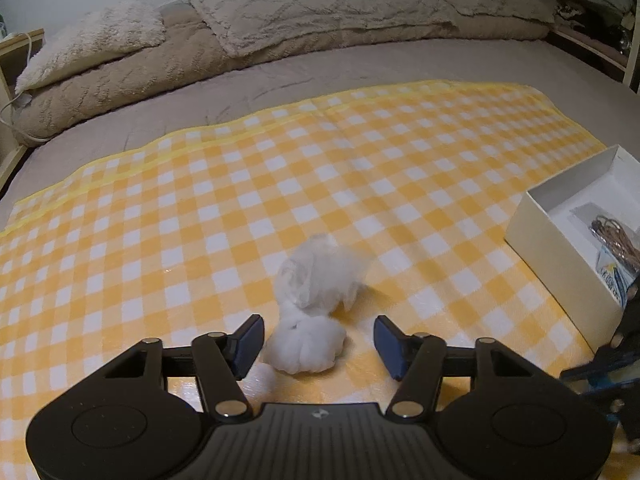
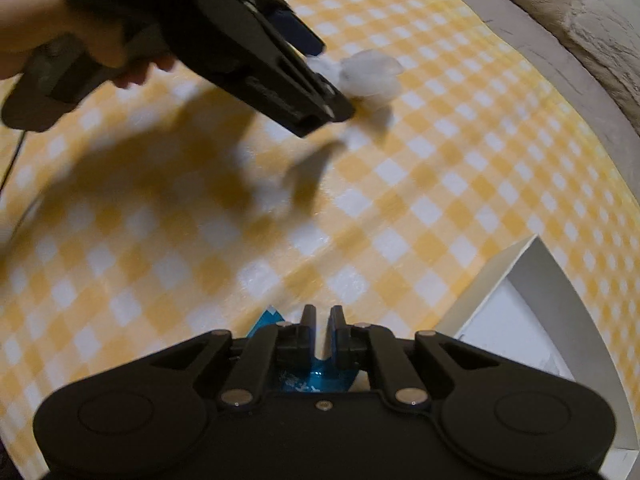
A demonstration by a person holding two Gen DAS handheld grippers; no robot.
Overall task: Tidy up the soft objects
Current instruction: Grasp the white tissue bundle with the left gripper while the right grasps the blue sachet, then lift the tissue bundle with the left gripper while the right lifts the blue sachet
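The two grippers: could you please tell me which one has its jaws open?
The left gripper: its jaws stand wide apart around the white bundle. The right gripper is pinched on a blue packet.

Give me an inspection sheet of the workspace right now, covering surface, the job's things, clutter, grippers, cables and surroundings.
Surface: yellow-and-white checked cloth spread over a grey bed sheet.
Job's things: white soft bundle lying on the cloth; white box at the right, open, with some items already inside.
Clutter: nothing seen.
Grippers: left gripper open, its fingers either side of the bundle; right gripper nearly closed on a blue packet beside the box.
Cables: white cable at the nightstand, far left.
Surroundings: beige pillows and a fluffy pillow at the head of the bed.
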